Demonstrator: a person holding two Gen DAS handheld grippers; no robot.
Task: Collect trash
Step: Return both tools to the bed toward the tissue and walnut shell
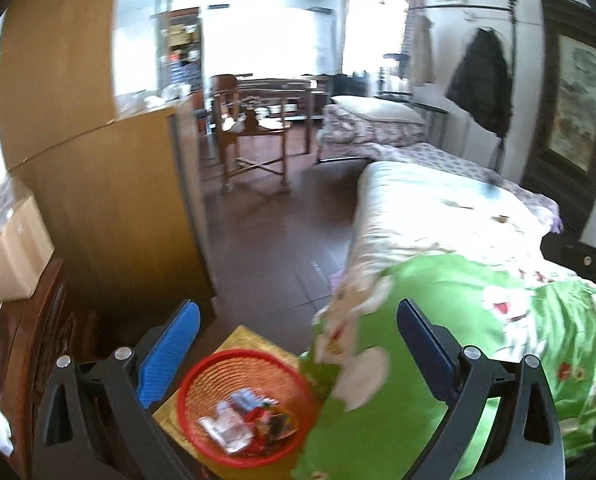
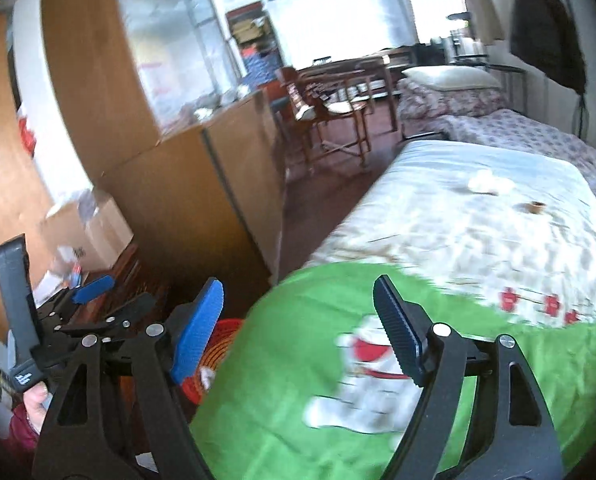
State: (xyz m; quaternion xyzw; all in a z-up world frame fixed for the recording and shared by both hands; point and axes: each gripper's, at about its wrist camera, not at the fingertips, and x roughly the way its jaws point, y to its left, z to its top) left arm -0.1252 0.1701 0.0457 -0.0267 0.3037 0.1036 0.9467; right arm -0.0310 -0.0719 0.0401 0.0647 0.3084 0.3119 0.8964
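Both grippers gape, holding nothing: the left gripper (image 1: 298, 344) hovers above the round red woven basket (image 1: 245, 404) of wrappers (image 1: 242, 420); the right gripper (image 2: 298, 320) hangs over the green quilt (image 2: 298, 400), with white crumpled tissue (image 2: 488, 184) lying far ahead on the bed.

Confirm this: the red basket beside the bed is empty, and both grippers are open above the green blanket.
Not quite. The red basket already holds several wrappers, as the left wrist view shows. The rest stands: left gripper and right gripper are open above the green blanket.

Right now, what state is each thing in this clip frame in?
left tool: open, holding nothing
right tool: open, holding nothing
red basket: upright beside the bed, wrappers inside
crumpled white tissue: lying loose on the bed
small brown scrap: lying on the bed, near the tissue
green blanket: bunched at the bed's near end
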